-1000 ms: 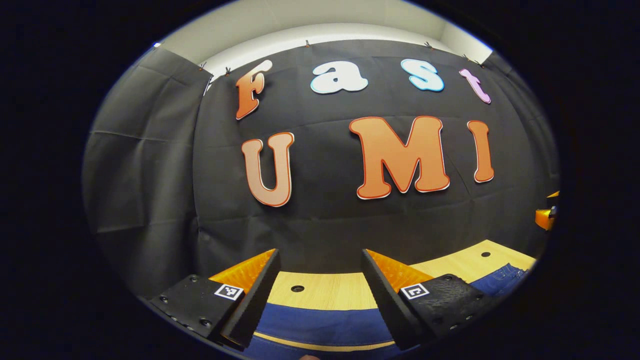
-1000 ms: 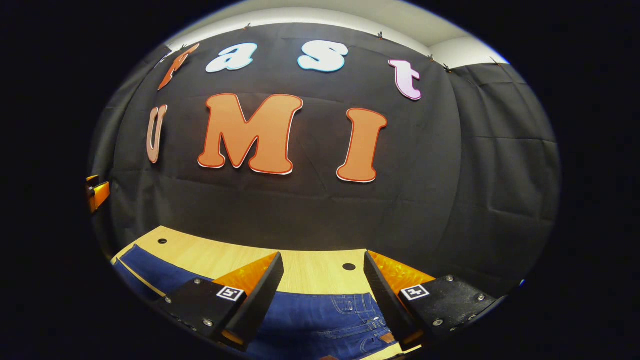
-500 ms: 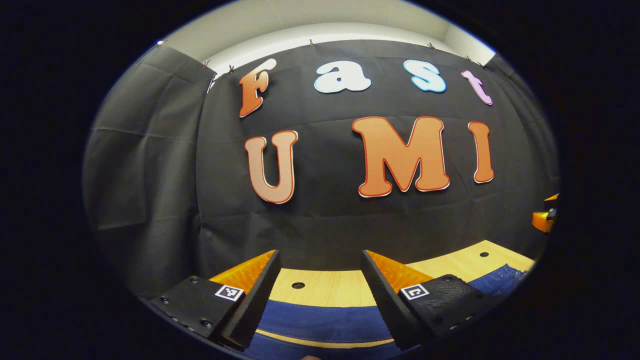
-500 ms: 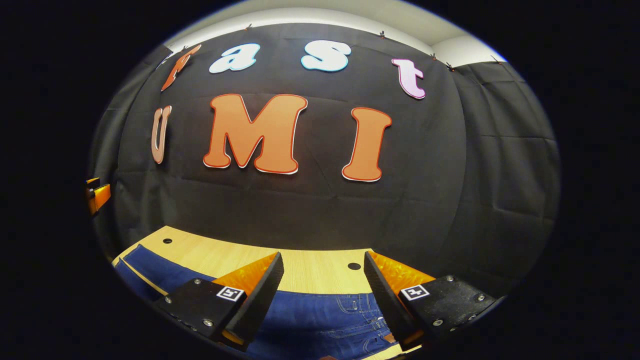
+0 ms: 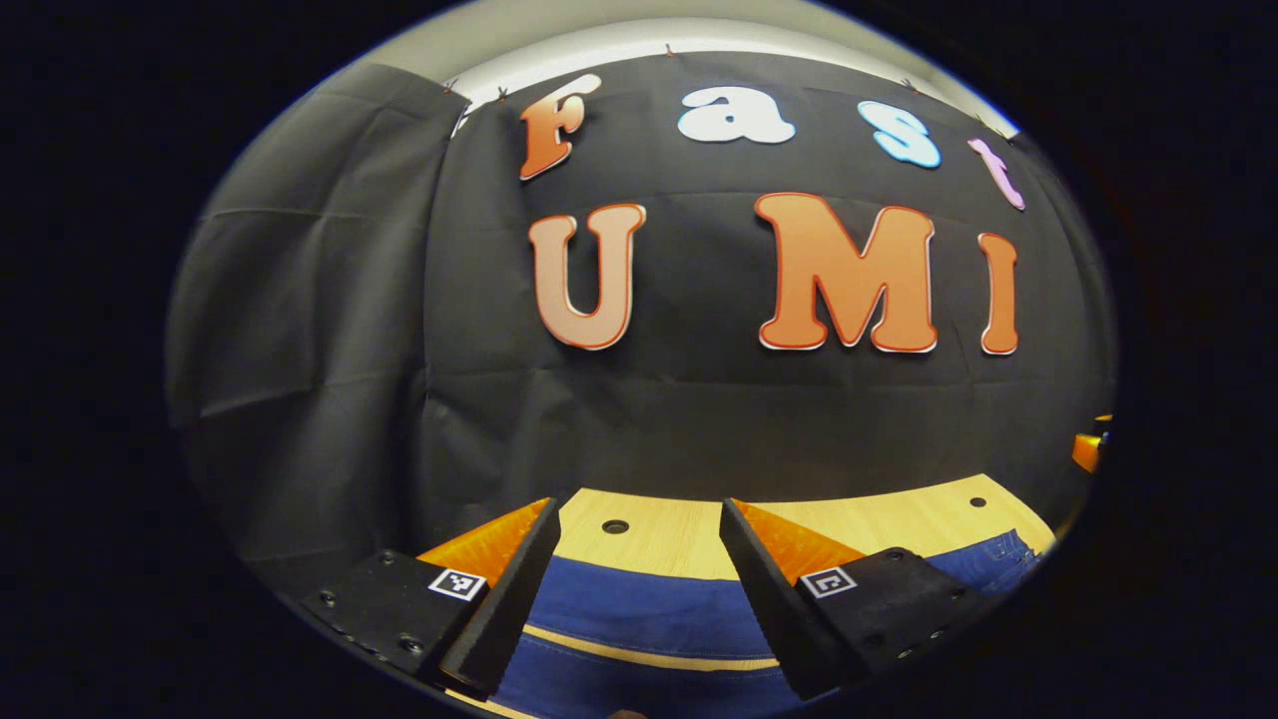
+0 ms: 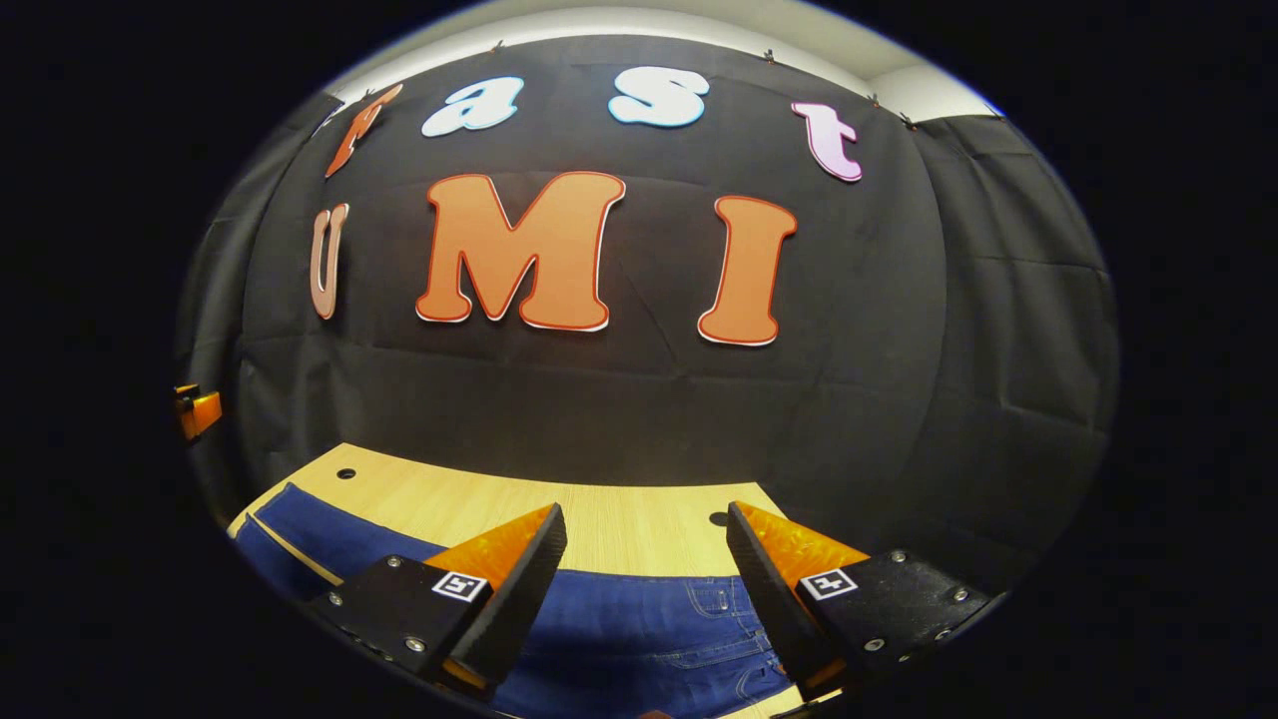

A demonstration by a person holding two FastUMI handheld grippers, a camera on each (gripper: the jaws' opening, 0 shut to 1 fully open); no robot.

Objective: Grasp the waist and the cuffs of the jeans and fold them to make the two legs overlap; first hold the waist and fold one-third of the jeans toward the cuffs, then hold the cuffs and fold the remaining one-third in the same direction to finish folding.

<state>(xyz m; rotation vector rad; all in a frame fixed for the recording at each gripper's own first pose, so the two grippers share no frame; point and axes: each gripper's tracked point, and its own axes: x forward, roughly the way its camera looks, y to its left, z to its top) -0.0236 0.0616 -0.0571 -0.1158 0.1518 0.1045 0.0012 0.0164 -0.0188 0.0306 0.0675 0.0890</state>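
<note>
The left hand-held gripper (image 5: 636, 559) hung above the jeans (image 5: 639, 609) with its 2 fingers (image 5: 504, 599) spread apart and nothing between them. Below it the blue denim lay flat on the pale wooden bench (image 5: 679, 534), a tan stitched seam running across the fabric. The right hand-held gripper (image 6: 647, 564) was likewise wide apart and gripping nothing, poised over the waist end (image 6: 714, 609), where a pocket and belt loops showed. The jeans stretched away to that view's left along the bench. An orange part of the other hand-held gripper showed at each view's edge. Black cloth (image 6: 599, 419) backed the bench.
</note>
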